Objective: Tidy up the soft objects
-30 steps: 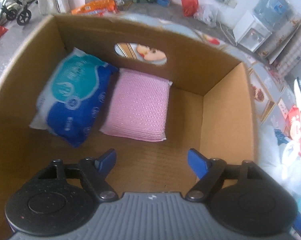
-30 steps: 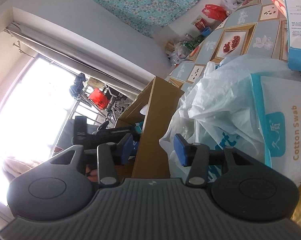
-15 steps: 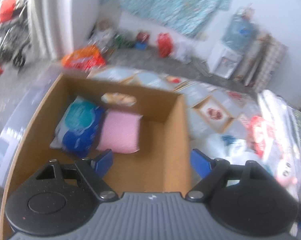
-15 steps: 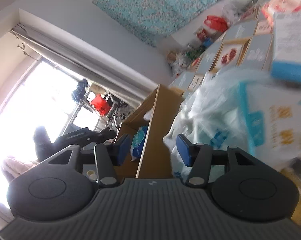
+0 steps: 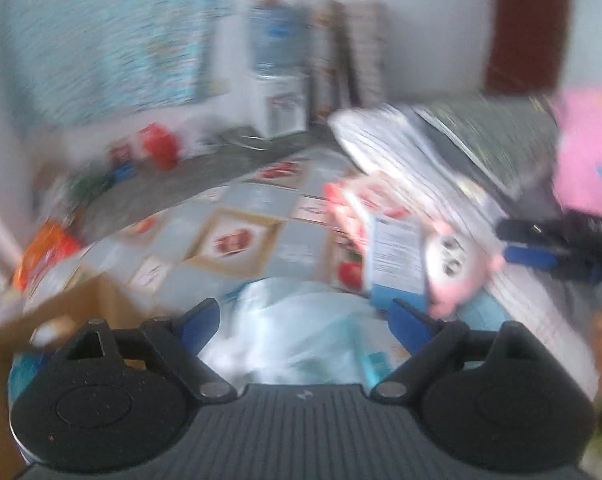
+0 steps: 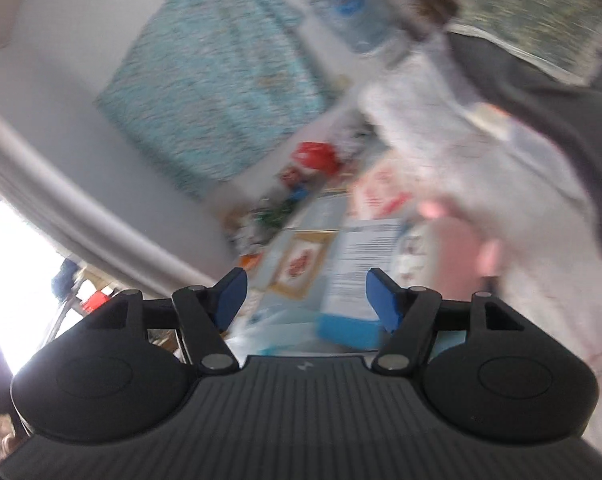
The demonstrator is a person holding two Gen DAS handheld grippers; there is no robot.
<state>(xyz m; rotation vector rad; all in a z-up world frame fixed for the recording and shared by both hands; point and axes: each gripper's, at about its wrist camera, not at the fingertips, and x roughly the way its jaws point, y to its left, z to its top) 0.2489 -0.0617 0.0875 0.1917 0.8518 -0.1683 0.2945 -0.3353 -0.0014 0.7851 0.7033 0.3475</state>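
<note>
Both views are blurred by motion. My left gripper (image 5: 305, 328) is open and empty, above a crumpled white plastic bag (image 5: 297, 332) on the patterned tablecloth (image 5: 261, 216). The cardboard box (image 5: 77, 304) shows only as a corner at the lower left. A blue-and-white carton (image 5: 397, 256) and a pink soft toy (image 5: 457, 268) lie to the right. My right gripper (image 6: 305, 300) is open and empty, with the same carton (image 6: 361, 276) just beyond its fingertips. It appears in the left wrist view at the right edge (image 5: 533, 258).
A grey-and-white striped cloth or cushion (image 5: 433, 160) lies at the right of the table. A water dispenser (image 5: 281, 68) and a teal patterned hanging (image 5: 113, 48) stand against the far wall. Red bags (image 5: 157, 148) sit on the floor.
My left gripper has swung right and up, away from the box interior, over the plastic bag. My right gripper has turned toward the carton and opened wider.
</note>
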